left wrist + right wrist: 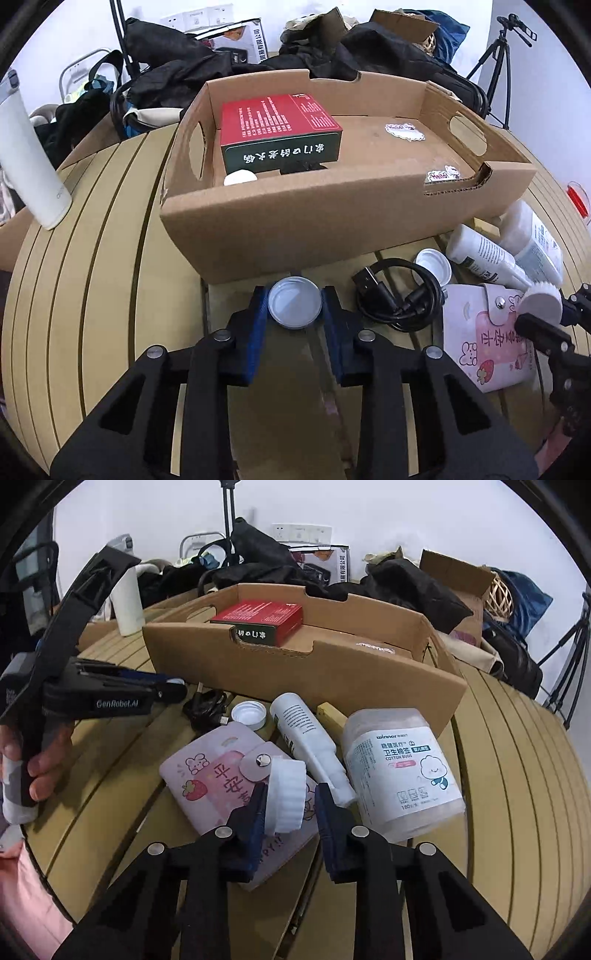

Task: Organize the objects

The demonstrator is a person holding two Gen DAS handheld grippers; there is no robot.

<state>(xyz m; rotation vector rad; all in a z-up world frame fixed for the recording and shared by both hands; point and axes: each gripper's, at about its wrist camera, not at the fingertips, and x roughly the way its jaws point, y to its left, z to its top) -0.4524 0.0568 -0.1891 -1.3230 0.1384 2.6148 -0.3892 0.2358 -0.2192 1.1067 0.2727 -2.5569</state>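
My left gripper [295,297] is shut on a round metal lid [294,310], low over the slatted table in front of the cardboard tray [332,225]. In the right wrist view my right gripper [290,790] is shut on a white ribbed cap [286,797], which stands on edge over a pink cartoon pouch [207,775]. A red and green box [280,129] and a small white lid [240,178] lie inside the tray. The right gripper's fingers and the cap [541,308] show at the right edge of the left wrist view.
Beside the tray lie a coiled black USB cable [402,295], a white screw cap [434,266], a white bottle [310,738] and a cotton buds jar [402,771]. A white tumbler [29,158] stands at the left. Dark bags and boxes crowd the table's far side.
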